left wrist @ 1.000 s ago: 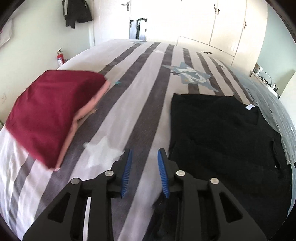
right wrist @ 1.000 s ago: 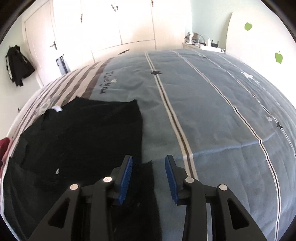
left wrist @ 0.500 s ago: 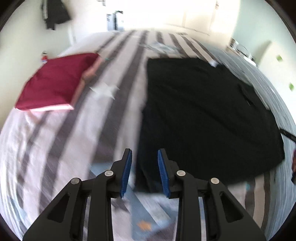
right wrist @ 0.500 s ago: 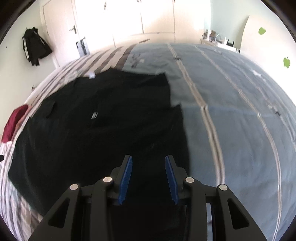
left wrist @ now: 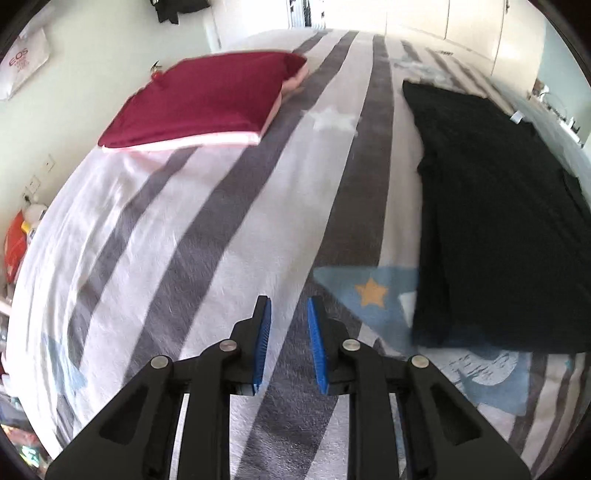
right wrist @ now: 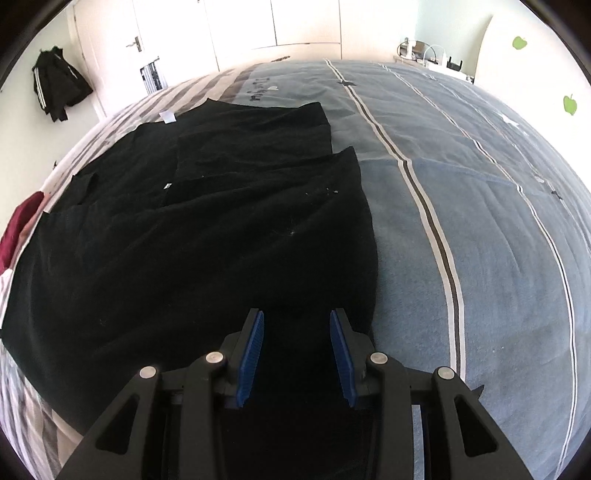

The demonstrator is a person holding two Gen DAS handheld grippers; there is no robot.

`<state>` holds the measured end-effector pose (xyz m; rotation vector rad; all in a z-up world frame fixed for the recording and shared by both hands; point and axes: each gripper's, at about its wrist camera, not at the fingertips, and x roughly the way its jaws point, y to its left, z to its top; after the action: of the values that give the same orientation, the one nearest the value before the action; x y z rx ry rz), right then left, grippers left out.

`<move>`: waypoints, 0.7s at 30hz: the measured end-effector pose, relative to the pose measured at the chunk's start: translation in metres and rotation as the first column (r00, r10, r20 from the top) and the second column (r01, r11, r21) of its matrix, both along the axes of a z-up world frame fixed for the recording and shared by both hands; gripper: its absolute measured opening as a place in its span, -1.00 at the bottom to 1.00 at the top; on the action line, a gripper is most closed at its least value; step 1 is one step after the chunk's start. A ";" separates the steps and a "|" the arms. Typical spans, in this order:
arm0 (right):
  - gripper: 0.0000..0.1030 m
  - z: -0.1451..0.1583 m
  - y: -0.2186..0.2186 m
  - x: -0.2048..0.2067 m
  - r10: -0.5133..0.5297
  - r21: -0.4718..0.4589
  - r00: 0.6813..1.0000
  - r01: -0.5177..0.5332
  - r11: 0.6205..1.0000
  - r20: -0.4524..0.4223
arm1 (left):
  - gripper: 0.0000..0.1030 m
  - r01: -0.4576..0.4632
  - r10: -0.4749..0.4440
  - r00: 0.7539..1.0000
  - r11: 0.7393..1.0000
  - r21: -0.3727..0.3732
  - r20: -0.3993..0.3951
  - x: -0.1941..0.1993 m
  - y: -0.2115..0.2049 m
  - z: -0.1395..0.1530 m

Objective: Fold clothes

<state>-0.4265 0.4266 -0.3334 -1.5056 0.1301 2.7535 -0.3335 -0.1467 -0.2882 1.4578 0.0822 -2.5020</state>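
A black garment [right wrist: 207,236] lies spread flat on the bed; in the left wrist view the same black garment [left wrist: 495,206] fills the right side. My left gripper [left wrist: 289,306] hovers over the striped bedcover [left wrist: 207,229], well left of the garment's near corner. Its jaws are closing with a narrow gap and nothing between them. My right gripper [right wrist: 296,318] is open above the garment's near right part, close to its right edge, gripping nothing. A folded dark red garment [left wrist: 207,99] rests on a pink one at the far left.
The bed's right half has a blue cover with thin stripes [right wrist: 480,206]. A black jacket [right wrist: 55,88] hangs on the far wall beside white wardrobe doors [right wrist: 280,26]. The bed's left edge drops to clutter on the floor [left wrist: 18,236].
Both grippers have pulled back toward the near end of the bed. The left one has swung left off the garment's edge onto bare cover and its gap has narrowed. The right gap is unchanged.
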 end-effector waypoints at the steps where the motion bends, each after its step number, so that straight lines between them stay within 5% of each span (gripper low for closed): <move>1: -0.35 0.004 0.000 -0.001 -0.004 -0.005 1.000 0.004 1.000 -0.007 | -0.64 0.018 -0.018 1.000 1.000 0.000 -0.016 -0.003 0.004 0.006; 5: -0.34 0.024 0.000 -0.012 -0.018 -0.019 0.999 0.017 1.000 -0.044 | -0.63 0.058 -0.055 0.997 0.998 0.037 -0.062 -0.032 0.025 0.021; 10: -0.28 0.043 0.002 -0.049 -0.009 0.010 0.997 0.009 1.000 -0.082 | -0.63 0.117 -0.108 0.986 0.991 0.068 -0.123 -0.115 0.054 0.031; 21: -0.19 0.033 0.033 -0.115 0.010 0.001 0.999 -0.009 1.000 -0.041 | -0.63 0.306 -0.299 0.950 0.949 0.072 -0.088 -0.243 0.081 -0.005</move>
<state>-0.5414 0.4597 -0.3005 -1.4536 0.1223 2.7926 -0.5763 -0.0654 -0.2934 1.5072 -0.0255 -2.8315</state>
